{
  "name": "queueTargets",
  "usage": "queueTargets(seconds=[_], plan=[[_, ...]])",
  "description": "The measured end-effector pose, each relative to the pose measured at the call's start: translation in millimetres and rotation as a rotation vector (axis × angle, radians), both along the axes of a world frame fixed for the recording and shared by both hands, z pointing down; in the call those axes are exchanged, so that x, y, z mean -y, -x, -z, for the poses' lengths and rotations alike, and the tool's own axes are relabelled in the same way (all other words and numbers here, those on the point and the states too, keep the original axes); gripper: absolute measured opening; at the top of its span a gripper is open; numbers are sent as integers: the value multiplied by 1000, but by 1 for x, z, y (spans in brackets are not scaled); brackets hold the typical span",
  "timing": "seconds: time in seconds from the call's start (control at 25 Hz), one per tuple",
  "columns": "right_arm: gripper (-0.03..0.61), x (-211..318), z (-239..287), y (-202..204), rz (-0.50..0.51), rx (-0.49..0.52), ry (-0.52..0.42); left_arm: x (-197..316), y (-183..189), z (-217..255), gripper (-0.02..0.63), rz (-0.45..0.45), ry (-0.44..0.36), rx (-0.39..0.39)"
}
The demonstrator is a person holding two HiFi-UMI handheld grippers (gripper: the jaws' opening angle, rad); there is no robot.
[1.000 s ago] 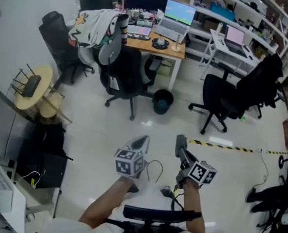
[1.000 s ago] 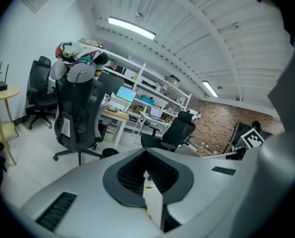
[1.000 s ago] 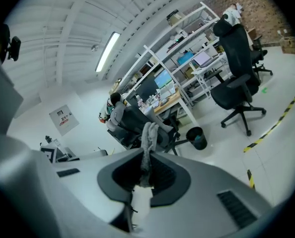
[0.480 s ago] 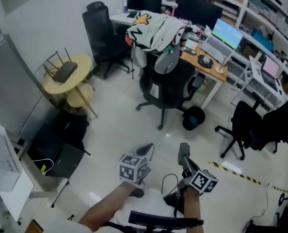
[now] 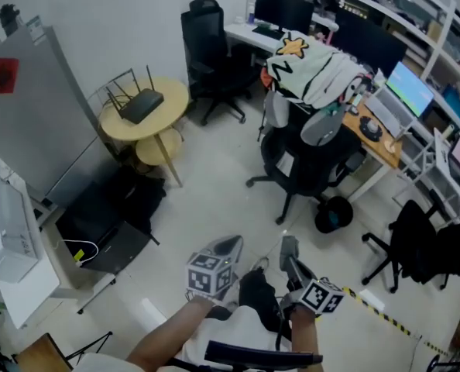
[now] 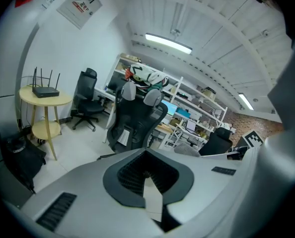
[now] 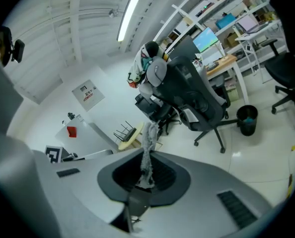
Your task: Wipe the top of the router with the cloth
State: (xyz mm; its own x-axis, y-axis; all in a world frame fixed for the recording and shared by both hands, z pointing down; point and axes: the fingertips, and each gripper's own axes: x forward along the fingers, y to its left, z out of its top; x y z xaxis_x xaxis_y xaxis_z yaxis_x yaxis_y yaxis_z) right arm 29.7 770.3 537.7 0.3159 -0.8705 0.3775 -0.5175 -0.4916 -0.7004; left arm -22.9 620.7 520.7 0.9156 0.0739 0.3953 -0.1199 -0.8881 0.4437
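The black router (image 5: 141, 104) with its antennas up sits on a round yellow table (image 5: 170, 98) at the upper left of the head view, far from both grippers. It also shows as the router (image 6: 44, 90) in the left gripper view and small as the router (image 7: 125, 132) in the right gripper view. My right gripper (image 5: 289, 245) is shut on a grey cloth (image 7: 148, 145), which stands up from between its jaws. My left gripper (image 5: 228, 245) is held beside it, low in the head view, shut with nothing in it.
A black office chair (image 5: 303, 157) draped with a patterned garment and a dark bin (image 5: 332, 214) stand to the right. A grey panel (image 5: 36, 107), black bags (image 5: 110, 215) and a white box (image 5: 13, 231) line the left. Desks with screens fill the back.
The head view has swung to the left: the round table with the router has come from the left edge to the upper middle. Both grippers keep their places and states.
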Motion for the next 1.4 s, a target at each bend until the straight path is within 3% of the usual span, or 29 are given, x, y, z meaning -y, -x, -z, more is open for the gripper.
queueTargets(seconds=[0.44, 0.72, 1.08, 1.4], plan=[[41, 185, 1, -80, 292, -29, -46, 157, -39, 2, -3, 261, -41, 0], [41, 268, -1, -134, 410, -48, -7, 237, -88, 8, -3, 371, -18, -32], [41, 374, -21, -124, 594, -6, 15, 325, -85, -2, -3, 497, 7, 7], [41, 495, -25, -112, 611, 6, 20, 441, -71, -6, -3, 518, 13, 9]])
